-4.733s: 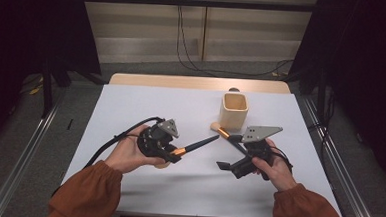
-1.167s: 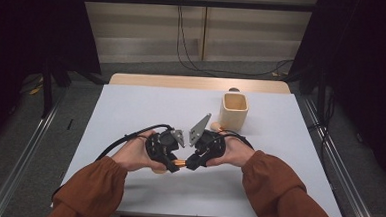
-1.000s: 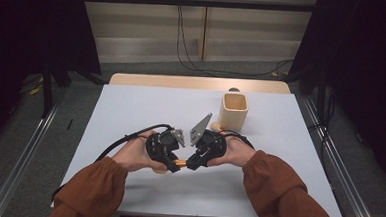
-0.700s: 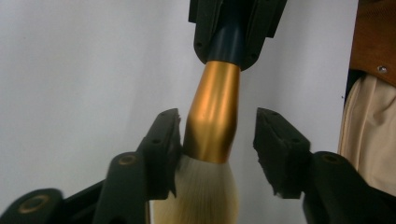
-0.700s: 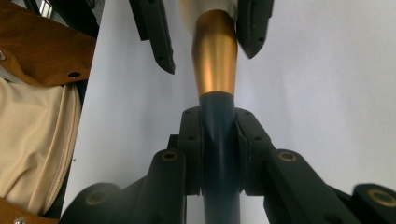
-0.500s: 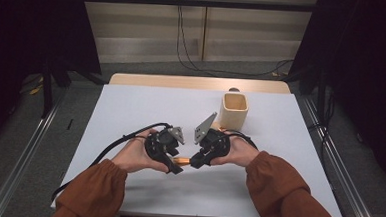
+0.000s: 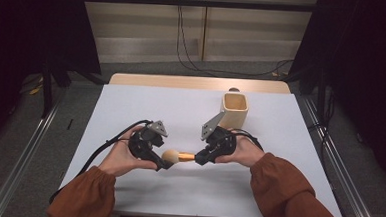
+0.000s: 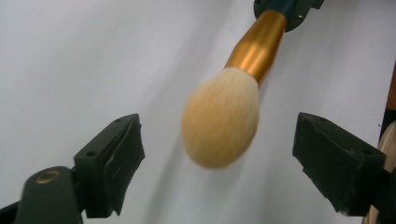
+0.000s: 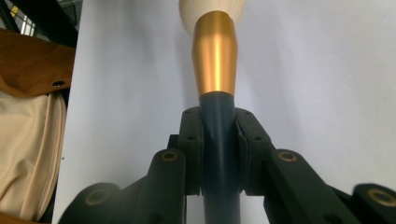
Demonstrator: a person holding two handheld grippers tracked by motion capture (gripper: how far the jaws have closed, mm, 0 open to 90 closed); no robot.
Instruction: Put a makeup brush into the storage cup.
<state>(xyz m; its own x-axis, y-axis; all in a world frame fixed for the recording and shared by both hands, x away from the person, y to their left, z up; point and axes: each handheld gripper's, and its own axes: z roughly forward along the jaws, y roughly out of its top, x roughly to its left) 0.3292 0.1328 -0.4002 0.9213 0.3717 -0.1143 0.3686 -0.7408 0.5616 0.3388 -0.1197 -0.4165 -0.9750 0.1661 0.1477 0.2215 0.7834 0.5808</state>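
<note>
Makeup brush (image 7: 174,156) hangs just above the white table (image 7: 131,105), between the two hands near the table's front. The right gripper (image 7: 202,157) clamps its dark handle, the gold ferrule and cream bristle head pointing toward the left gripper (image 7: 162,163), whose jaws stand wide apart on either side of the bristles without touching them. A beige square cup (image 7: 234,109) stands behind the right hand (image 7: 244,150).

lab recording bay | black curtains (image 7: 30,25), floor rails (image 7: 23,164) (cables too)
</note>
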